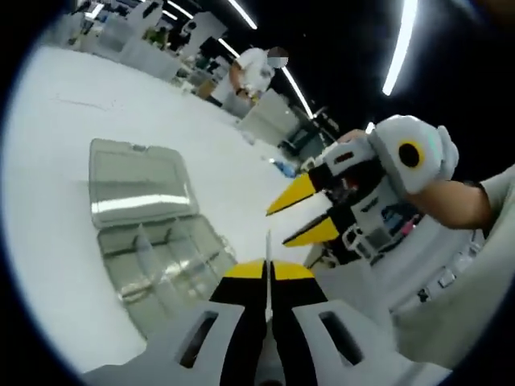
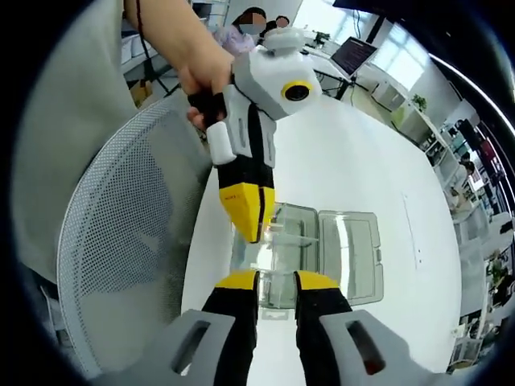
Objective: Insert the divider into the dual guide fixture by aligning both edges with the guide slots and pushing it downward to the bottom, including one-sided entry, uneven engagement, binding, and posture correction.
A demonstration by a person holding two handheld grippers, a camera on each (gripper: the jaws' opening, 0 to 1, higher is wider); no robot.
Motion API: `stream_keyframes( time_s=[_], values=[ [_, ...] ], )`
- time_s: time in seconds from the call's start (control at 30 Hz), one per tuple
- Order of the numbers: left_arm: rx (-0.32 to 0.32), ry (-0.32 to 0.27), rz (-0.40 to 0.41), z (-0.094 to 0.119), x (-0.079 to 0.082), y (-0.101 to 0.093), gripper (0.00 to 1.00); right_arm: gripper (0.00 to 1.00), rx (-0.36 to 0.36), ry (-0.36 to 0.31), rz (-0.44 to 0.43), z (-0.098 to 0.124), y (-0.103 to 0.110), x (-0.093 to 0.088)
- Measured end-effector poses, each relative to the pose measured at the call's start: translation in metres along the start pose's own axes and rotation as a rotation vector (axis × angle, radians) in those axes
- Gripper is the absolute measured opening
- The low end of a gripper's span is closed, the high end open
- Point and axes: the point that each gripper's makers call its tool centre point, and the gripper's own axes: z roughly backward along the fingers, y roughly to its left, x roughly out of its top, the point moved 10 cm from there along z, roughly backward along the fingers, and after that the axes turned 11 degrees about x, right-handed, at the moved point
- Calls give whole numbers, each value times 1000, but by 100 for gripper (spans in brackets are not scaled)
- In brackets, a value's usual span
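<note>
The left gripper [image 1: 269, 272] is pinching the thin clear divider [image 1: 268, 251] edge-on above the open clear box [image 1: 153, 233] on the table [image 1: 64, 161], the right gripper [image 2: 276, 280] gaping beside it; it's looking light, stiff, slippery, best held near its top edge.

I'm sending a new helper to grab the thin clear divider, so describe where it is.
Find the white table and the open clear plastic case on it. Just above the case, the left tongs pinch the divider: a thin, see-through sheet held upright on edge, unlike the hinged case below.
</note>
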Motion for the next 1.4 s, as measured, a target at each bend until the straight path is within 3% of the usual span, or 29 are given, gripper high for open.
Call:
stream_keyframes(
  time_s=[0.37,0.5,0.6,1.13,1.4],
  values=[
    [-33,-64,-232,5,8,-12,0,5,156,-18,-28,4,-7,14],
    [-39,-96,-275,8,11,-15,0,2,233,-34,-76,3,-6,15],
    [-41,-98,-313,9,11,-16,0,0,241,-36,-93,2,-10,16],
    [-56,-95,-396,13,3,-12,0,0,353,-11,-193,-6,-9,22],
    [-63,-92,-341,12,-3,-8,1,0,394,32,-359,-8,-14,28]
  ],
)
